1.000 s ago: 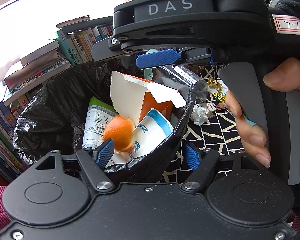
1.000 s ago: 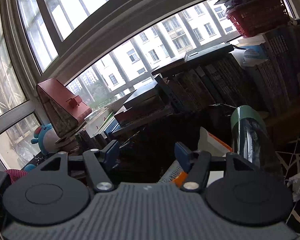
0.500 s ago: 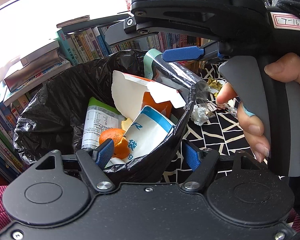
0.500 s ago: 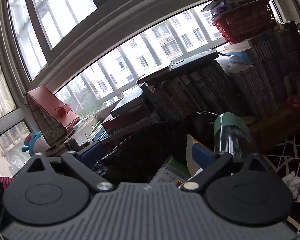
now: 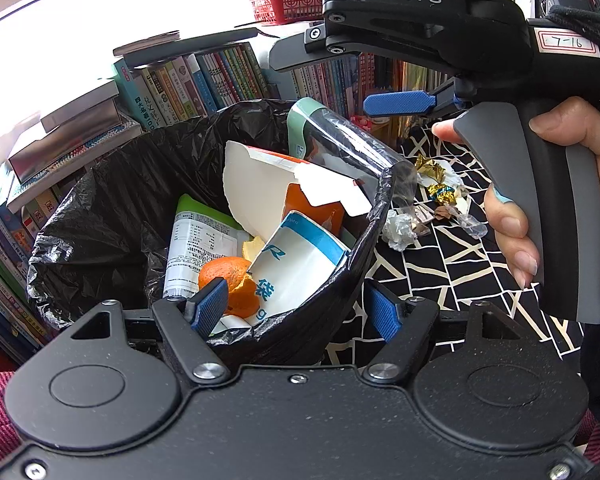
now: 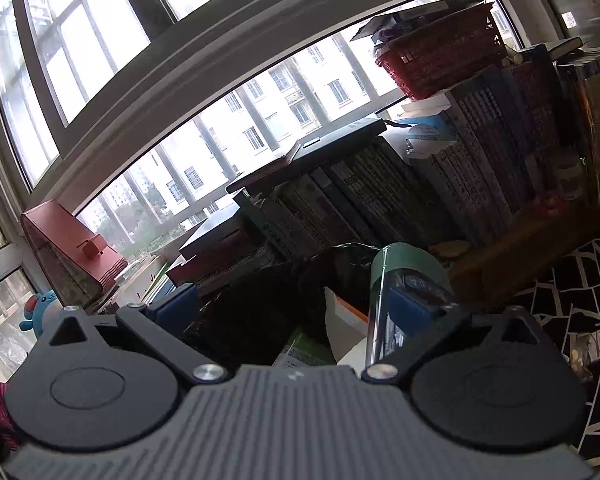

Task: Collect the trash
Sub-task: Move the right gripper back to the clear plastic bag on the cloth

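A bin lined with a black bag (image 5: 112, 208) holds a white and orange carton (image 5: 256, 196), a blue and white paper bag (image 5: 300, 268), a green and white packet (image 5: 196, 248), orange peel (image 5: 226, 276) and a clear bottle with a green label (image 5: 332, 144) that leans over its rim. My left gripper (image 5: 296, 312) grips the bin's near rim, one finger inside and one outside. My right gripper (image 5: 328, 80), held by a hand (image 5: 512, 224), hangs above the bin's right side, open wide and empty; in the right wrist view this gripper (image 6: 296, 304) looks over the bag (image 6: 268, 304) and bottle (image 6: 400, 272).
Crumpled white paper (image 5: 398, 230), gold wrappers (image 5: 432, 168) and a clear wrapper (image 5: 470, 224) lie on the black and white patterned cloth (image 5: 452, 264) right of the bin. Rows of books (image 5: 204, 84) and a red basket (image 5: 288, 0) stand behind it, under a window (image 6: 228, 148).
The orange peel fell from the right gripper into the bin and now lies still. The right gripper opened wide and drew up and to the right. The left gripper stayed put.
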`<state>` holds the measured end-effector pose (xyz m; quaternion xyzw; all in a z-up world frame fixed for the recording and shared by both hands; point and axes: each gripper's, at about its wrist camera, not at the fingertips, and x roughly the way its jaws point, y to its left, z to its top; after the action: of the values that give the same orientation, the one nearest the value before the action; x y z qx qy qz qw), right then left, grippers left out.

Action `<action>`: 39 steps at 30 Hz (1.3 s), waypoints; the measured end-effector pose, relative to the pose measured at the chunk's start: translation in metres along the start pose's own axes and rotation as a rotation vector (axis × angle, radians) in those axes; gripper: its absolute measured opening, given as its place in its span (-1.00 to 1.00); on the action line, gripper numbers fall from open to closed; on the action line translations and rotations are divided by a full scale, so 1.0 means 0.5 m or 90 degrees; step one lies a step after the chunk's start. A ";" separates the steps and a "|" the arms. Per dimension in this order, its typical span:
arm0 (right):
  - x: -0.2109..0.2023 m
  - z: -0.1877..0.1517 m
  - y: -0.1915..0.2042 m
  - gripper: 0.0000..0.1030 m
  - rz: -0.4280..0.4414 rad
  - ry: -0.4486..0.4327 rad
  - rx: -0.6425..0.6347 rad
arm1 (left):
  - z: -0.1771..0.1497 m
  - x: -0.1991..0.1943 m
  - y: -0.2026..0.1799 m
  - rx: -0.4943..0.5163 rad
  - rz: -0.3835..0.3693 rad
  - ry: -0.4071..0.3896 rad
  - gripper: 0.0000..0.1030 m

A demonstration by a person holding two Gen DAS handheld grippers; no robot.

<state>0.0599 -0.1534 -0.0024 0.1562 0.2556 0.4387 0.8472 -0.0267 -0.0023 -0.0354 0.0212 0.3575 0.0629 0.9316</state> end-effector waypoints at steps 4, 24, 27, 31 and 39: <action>-0.001 0.001 -0.015 1.00 -0.019 -0.005 0.012 | 0.000 0.000 0.000 0.000 0.000 0.000 0.41; -0.032 0.008 -0.130 1.00 -0.122 -0.077 0.136 | 0.000 0.000 0.000 0.000 0.000 0.000 0.41; -0.029 0.002 -0.162 1.00 -0.132 -0.064 0.183 | 0.000 0.000 0.000 0.000 0.000 0.000 0.41; -0.019 -0.013 -0.195 1.00 -0.177 -0.046 0.207 | 0.000 0.000 0.000 0.000 0.000 0.000 0.41; -0.003 -0.041 -0.263 1.00 -0.376 -0.014 0.201 | 0.000 0.000 0.000 -0.001 0.000 0.000 0.41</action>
<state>0.1347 -0.2283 -0.0832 0.2096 0.3452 0.1275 0.9059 -0.0266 -0.0024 -0.0353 0.0207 0.3575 0.0629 0.9316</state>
